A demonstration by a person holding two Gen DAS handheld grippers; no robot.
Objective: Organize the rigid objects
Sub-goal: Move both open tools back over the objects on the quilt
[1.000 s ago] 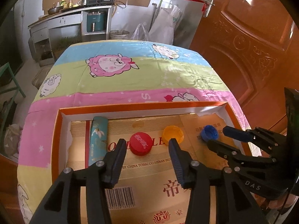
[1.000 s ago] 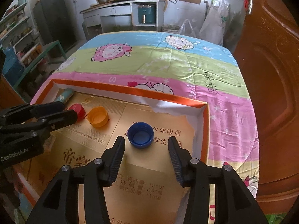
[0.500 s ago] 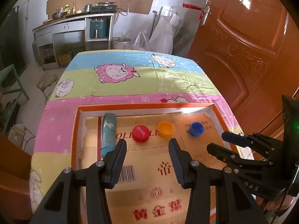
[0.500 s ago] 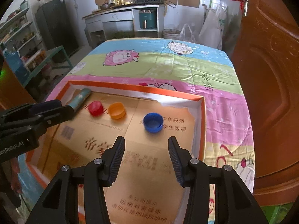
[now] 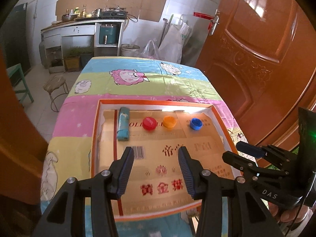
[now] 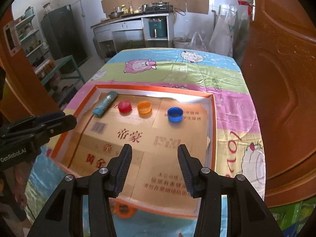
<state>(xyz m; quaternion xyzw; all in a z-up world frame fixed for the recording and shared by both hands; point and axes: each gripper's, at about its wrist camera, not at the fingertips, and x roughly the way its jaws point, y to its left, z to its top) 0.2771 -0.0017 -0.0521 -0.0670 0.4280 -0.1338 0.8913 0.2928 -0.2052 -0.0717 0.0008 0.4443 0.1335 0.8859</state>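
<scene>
A shallow orange-rimmed tray (image 5: 95, 130) lined with printed cardboard lies on a table covered by a striped cartoon-sheep cloth (image 5: 138, 86). Along the tray's far side, four things sit in a row, each apart from the next. At the far left lies a teal cylinder (image 5: 122, 123) on its side, its length running front to back near the tray's left wall. To its right stands a red bottle cap (image 5: 149, 123), then an orange cap (image 5: 169, 121) with its hollow up, just beside the red one. Further right, with a wider gap, sits a blue cap (image 5: 196, 123), also hollow side up.

The left gripper (image 5: 156, 166) hangs over the near part of the tray, its jaws spread wide with nothing between them, only bare cardboard below. The right gripper (image 6: 154, 164) hangs to its right over the tray's near right part, jaws likewise parted and empty. A brown wooden door (image 5: 262, 45) stands at the right.
</scene>
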